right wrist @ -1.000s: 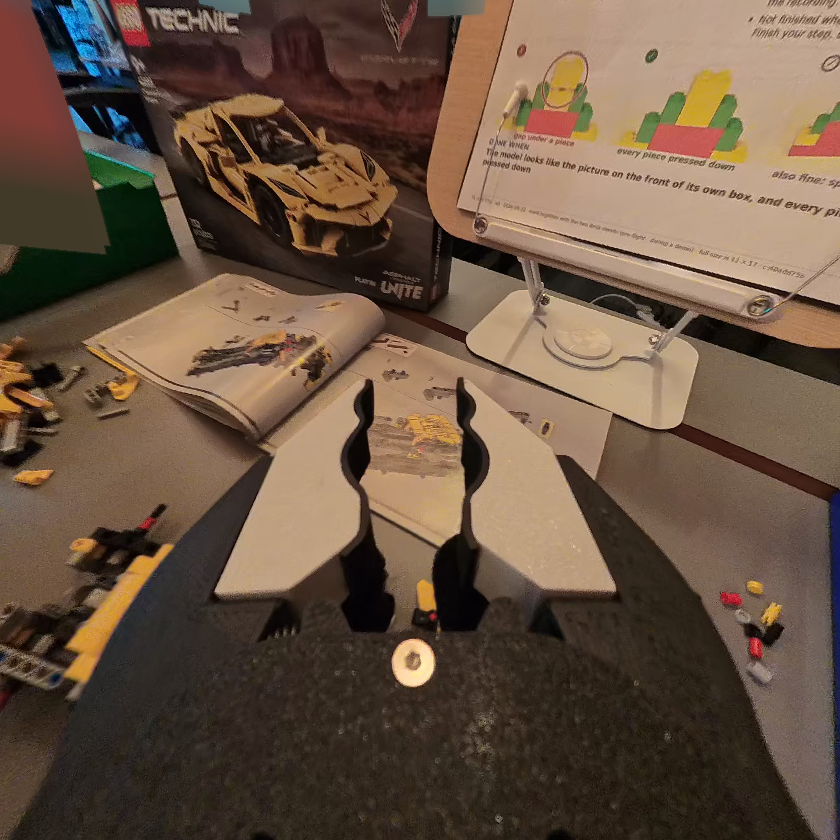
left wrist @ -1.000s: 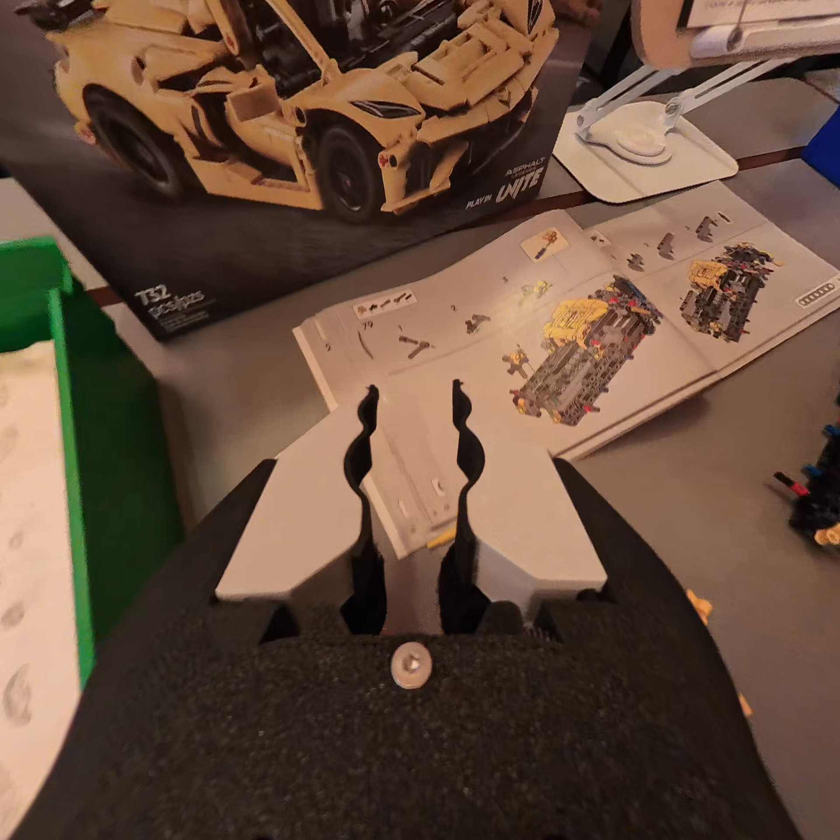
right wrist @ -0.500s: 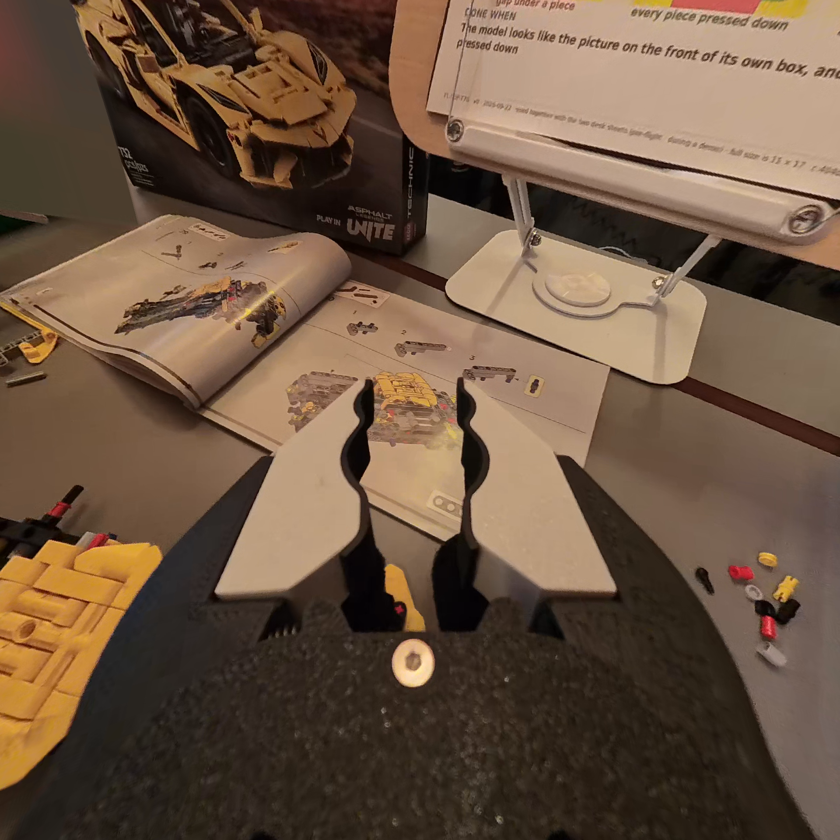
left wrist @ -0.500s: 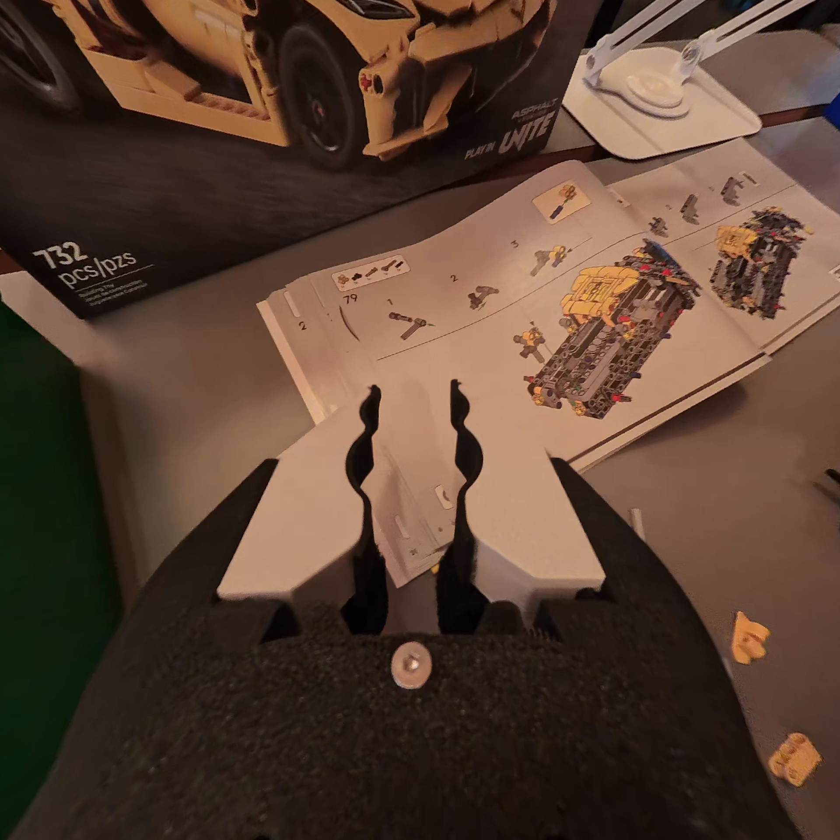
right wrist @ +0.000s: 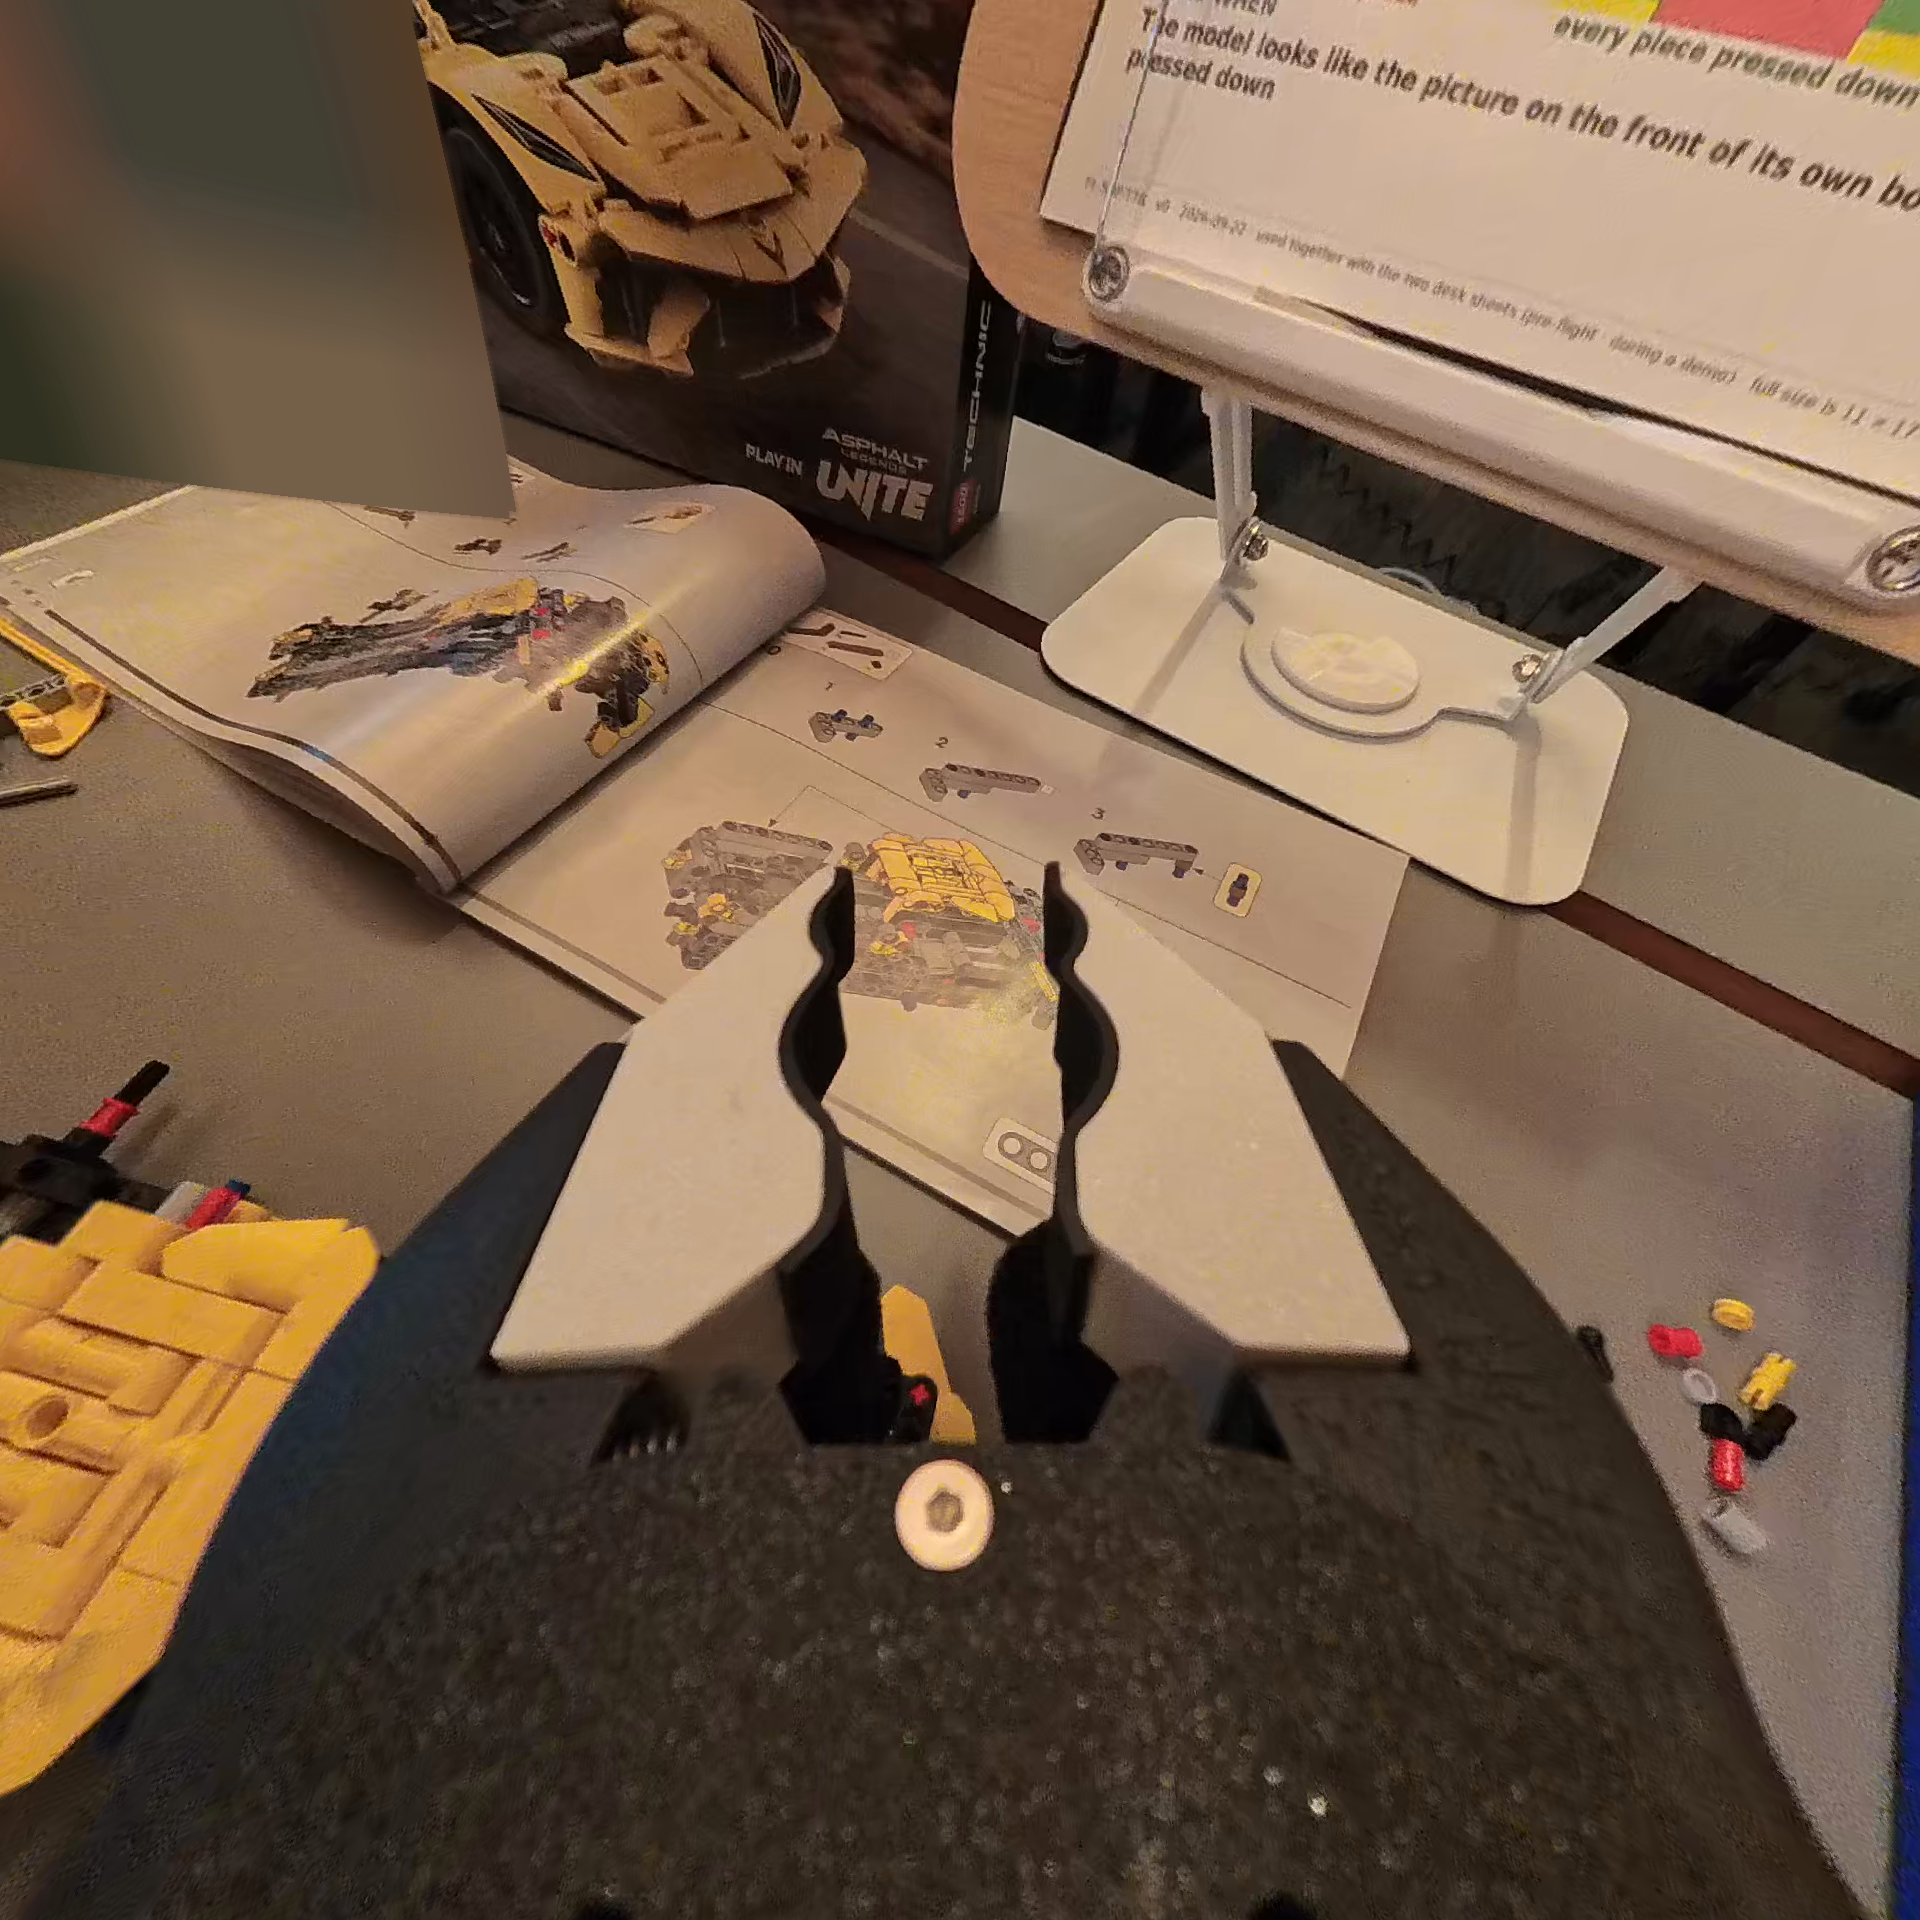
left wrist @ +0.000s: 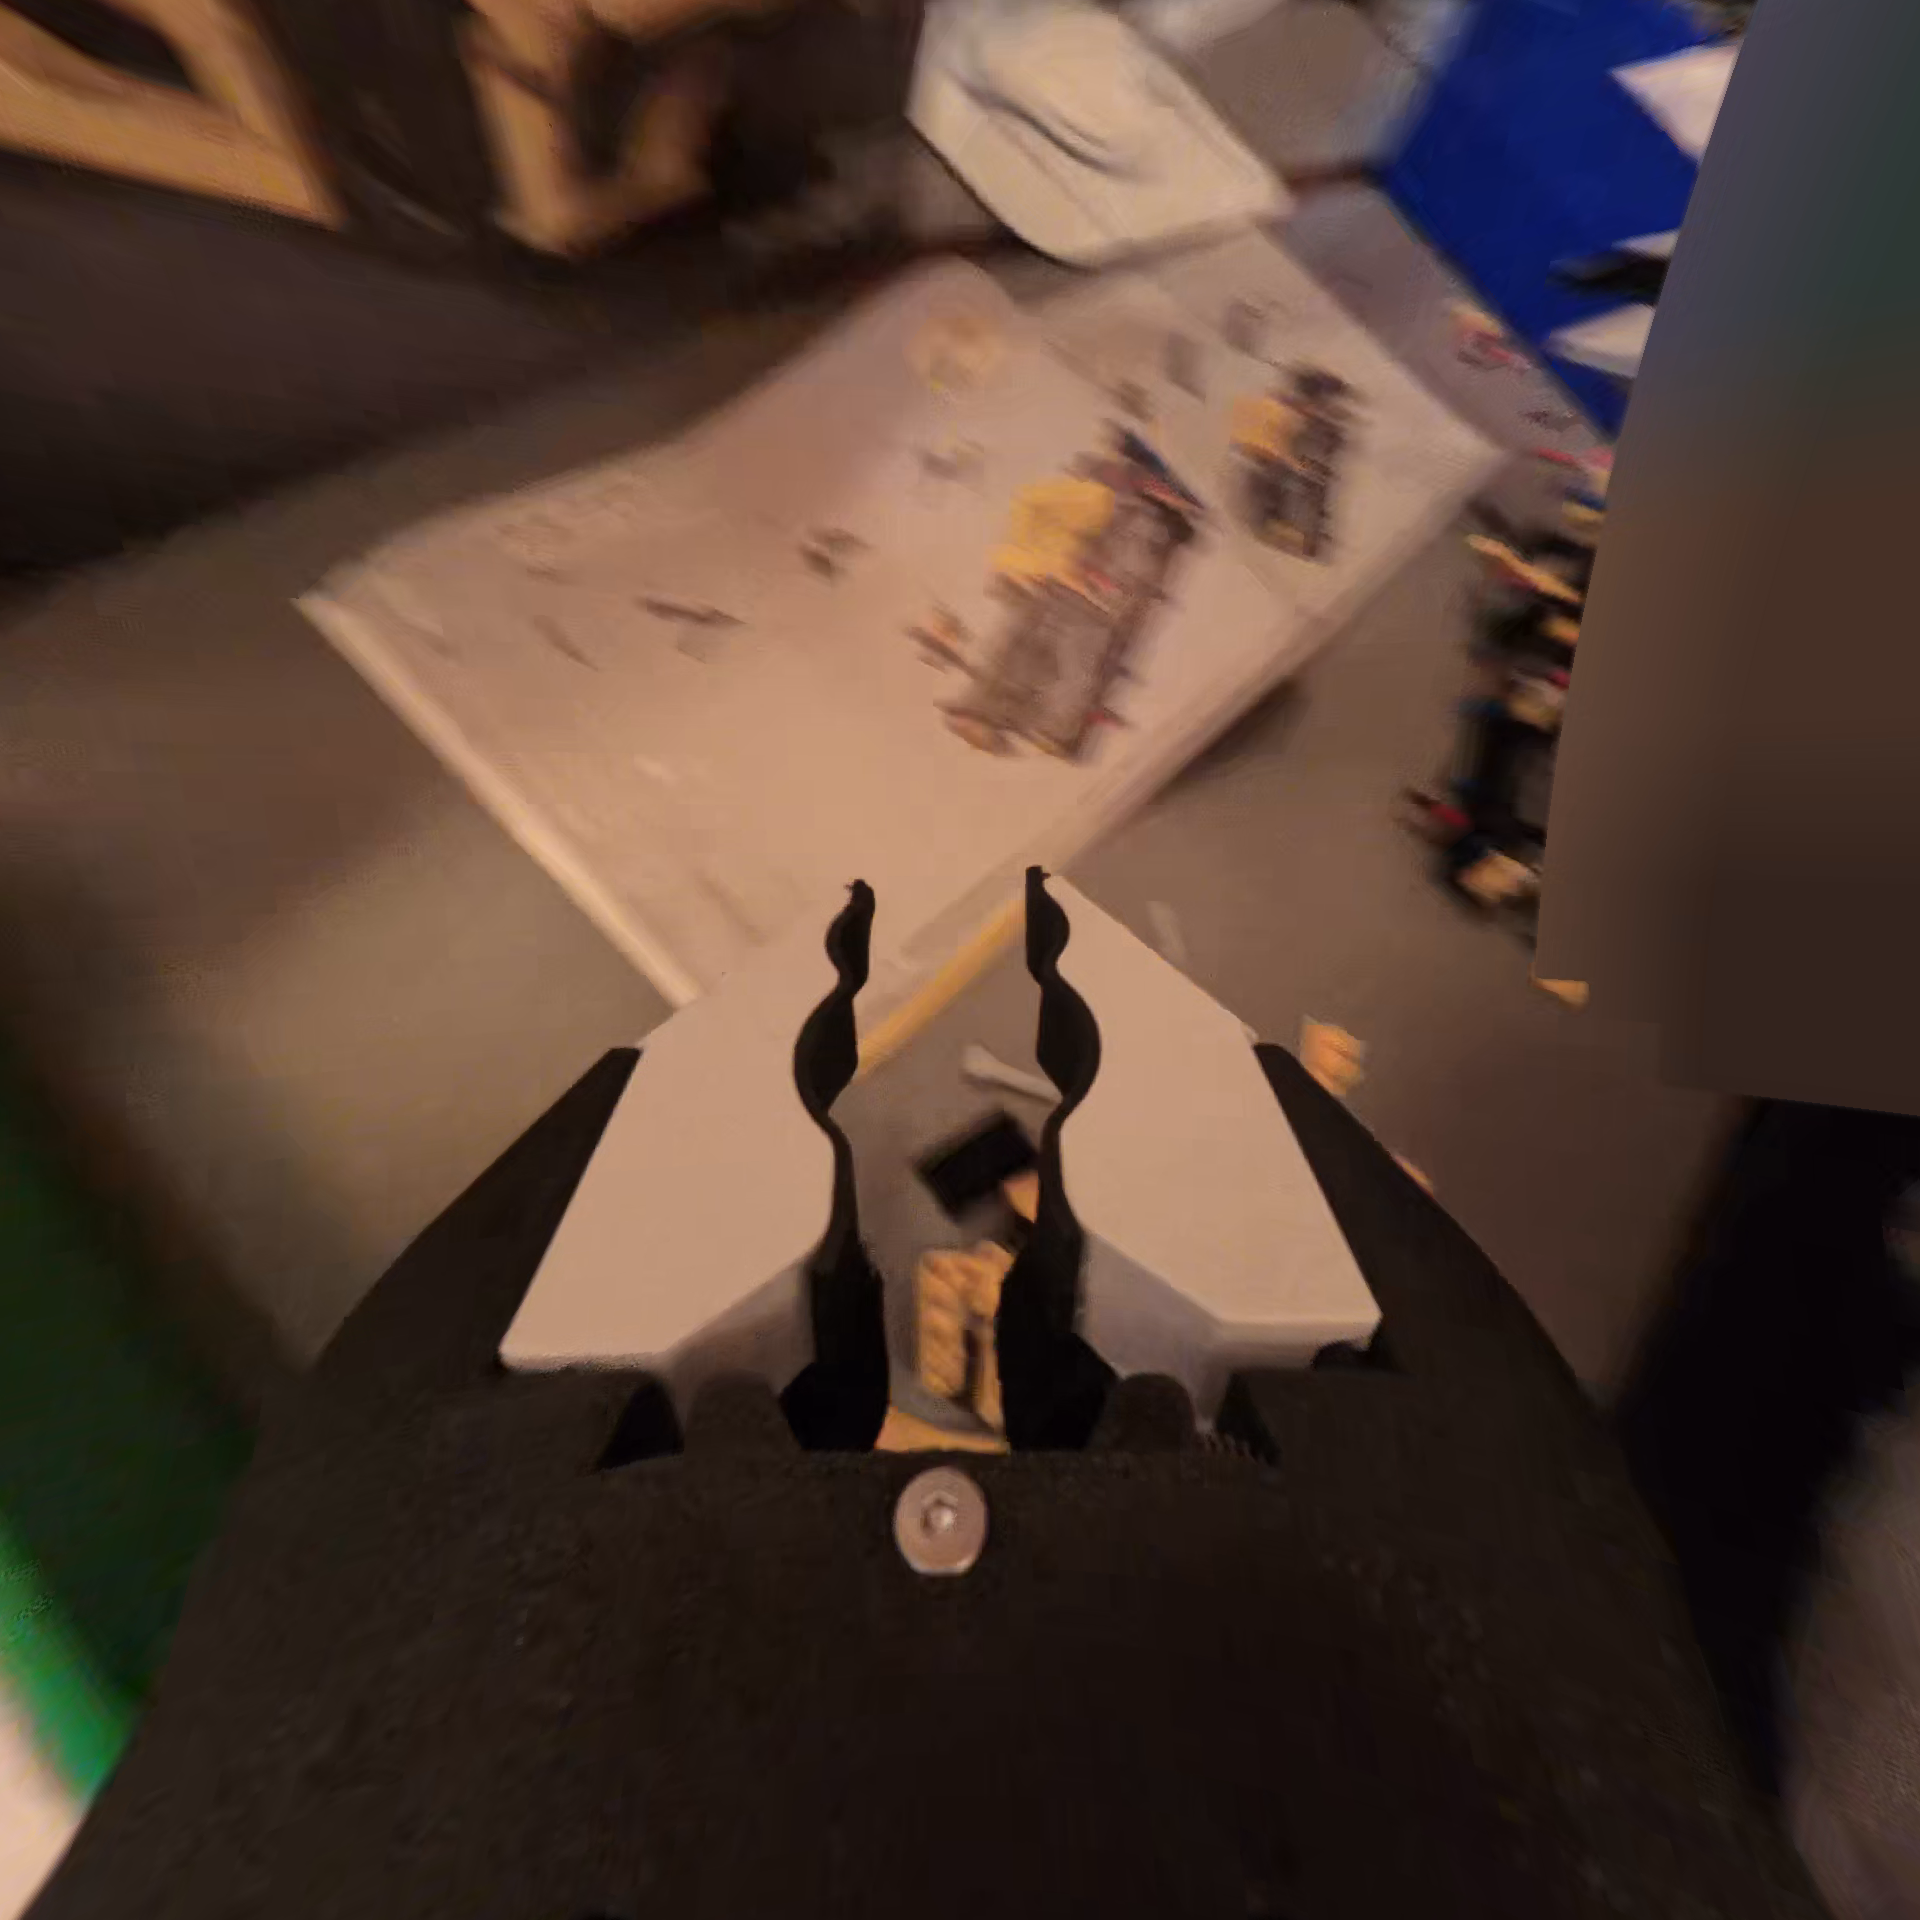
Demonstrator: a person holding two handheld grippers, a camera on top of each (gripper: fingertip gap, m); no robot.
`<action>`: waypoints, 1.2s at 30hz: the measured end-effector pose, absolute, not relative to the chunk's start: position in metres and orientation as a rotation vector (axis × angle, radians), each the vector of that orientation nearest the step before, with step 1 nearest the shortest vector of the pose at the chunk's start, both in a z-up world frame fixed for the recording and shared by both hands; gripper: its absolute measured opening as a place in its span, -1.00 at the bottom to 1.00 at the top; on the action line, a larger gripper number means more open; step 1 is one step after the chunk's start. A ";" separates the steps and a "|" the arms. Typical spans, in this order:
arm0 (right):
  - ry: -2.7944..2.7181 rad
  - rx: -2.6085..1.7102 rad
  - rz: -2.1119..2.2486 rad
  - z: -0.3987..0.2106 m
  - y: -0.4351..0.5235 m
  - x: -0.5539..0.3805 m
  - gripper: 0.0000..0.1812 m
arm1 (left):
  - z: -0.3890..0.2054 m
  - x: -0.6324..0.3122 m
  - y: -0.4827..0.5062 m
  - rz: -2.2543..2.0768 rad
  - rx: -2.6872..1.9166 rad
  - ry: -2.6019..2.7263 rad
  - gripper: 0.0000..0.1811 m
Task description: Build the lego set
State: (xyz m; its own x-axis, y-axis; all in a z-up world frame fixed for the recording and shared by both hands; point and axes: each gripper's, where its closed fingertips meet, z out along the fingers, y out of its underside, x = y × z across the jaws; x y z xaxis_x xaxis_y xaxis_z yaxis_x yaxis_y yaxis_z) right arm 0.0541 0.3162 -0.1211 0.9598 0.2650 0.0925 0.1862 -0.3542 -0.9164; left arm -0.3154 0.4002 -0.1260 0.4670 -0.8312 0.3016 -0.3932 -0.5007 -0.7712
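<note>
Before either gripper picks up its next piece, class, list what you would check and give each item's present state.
1. Left gripper open and empty: ok.
2. Right gripper open and empty: ok.
3. Left view sharp enough to aim: not ok, it is motion-blurred.
4. Manual open and visible: ok.
5. Small loose pieces within the right view: ok, right of the gripper.
6. Yellow model steady on the table: cannot tell, it is partly hidden.
</note>
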 end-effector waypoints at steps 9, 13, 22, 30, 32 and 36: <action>-0.352 -1.904 0.043 -0.108 0.303 0.049 -0.62 | -0.166 -0.348 0.303 -0.756 -2.168 1.245 -0.73; -0.353 -1.892 0.027 -0.104 0.300 0.050 -0.63 | -0.187 -0.379 0.305 -0.469 -2.256 1.249 -0.71; -0.327 -1.892 0.071 -0.104 0.291 0.050 -0.65 | -0.194 -0.381 0.291 -0.450 -2.222 1.283 -0.72; -0.337 -1.871 0.068 -0.096 0.289 0.047 -0.66 | -0.193 -0.354 0.281 -0.463 -2.091 1.427 -0.71; -0.334 -1.870 0.080 -0.097 0.289 0.046 -0.66 | -0.187 -0.343 0.287 -0.508 -2.050 1.411 -0.71; -0.343 -1.874 0.081 -0.097 0.289 0.045 -0.66 | -0.185 -0.319 0.293 -0.617 -1.996 1.481 -0.66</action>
